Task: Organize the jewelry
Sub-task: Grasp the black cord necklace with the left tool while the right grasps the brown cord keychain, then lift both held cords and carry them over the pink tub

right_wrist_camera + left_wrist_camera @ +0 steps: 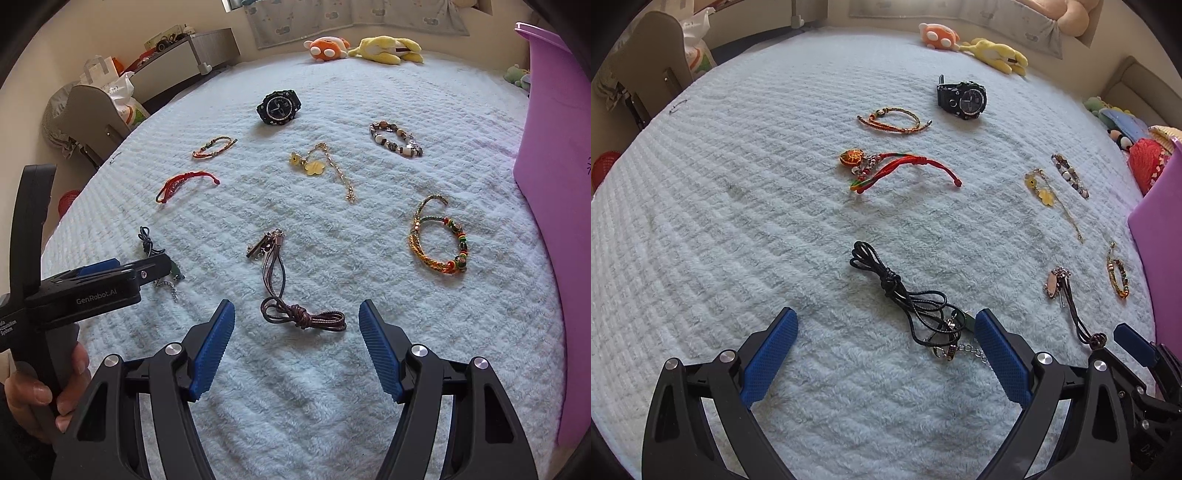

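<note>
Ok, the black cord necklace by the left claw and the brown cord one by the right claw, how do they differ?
The black cord necklace is black with a silver chain at its near end; the brown cord necklace is dark brown with metal charms at its far end. The black one lies in loose tangled loops; the brown one lies in a tidier bundle. Both are knotted cords lying on the pale blue blanket, each just ahead of an open claw.

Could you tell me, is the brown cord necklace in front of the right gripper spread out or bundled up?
Bundled: the brown cord necklace is looped back on itself and knotted in the middle.
</note>
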The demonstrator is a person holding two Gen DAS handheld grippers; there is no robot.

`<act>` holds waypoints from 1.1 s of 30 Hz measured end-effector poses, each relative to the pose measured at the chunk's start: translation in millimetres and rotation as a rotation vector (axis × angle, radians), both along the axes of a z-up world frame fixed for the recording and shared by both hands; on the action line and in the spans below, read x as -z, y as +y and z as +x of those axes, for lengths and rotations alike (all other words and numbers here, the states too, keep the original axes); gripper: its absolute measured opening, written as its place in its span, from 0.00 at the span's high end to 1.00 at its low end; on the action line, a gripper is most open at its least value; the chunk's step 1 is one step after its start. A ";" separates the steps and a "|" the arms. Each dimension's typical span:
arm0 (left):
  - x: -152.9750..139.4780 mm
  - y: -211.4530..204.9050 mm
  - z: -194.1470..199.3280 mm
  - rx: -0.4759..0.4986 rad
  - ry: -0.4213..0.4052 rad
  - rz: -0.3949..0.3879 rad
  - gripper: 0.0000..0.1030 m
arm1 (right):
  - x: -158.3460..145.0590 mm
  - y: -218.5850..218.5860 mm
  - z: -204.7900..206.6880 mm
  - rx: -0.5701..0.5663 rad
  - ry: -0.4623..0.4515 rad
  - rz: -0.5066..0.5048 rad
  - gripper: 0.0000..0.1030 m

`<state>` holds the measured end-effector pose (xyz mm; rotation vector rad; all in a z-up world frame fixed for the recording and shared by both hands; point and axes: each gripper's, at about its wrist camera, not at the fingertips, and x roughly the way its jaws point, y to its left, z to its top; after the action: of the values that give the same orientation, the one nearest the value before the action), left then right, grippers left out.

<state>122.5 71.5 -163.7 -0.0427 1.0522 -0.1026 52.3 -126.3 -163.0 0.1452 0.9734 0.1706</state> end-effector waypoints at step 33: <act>-5.9 -11.3 -19.9 0.032 -0.052 -0.015 0.91 | -3.3 16.7 -0.1 -0.091 -0.019 -0.067 0.95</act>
<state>102.7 60.3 -157.8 -0.0365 1.0008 -0.1401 52.2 -109.6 -159.7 0.0382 0.9658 0.2219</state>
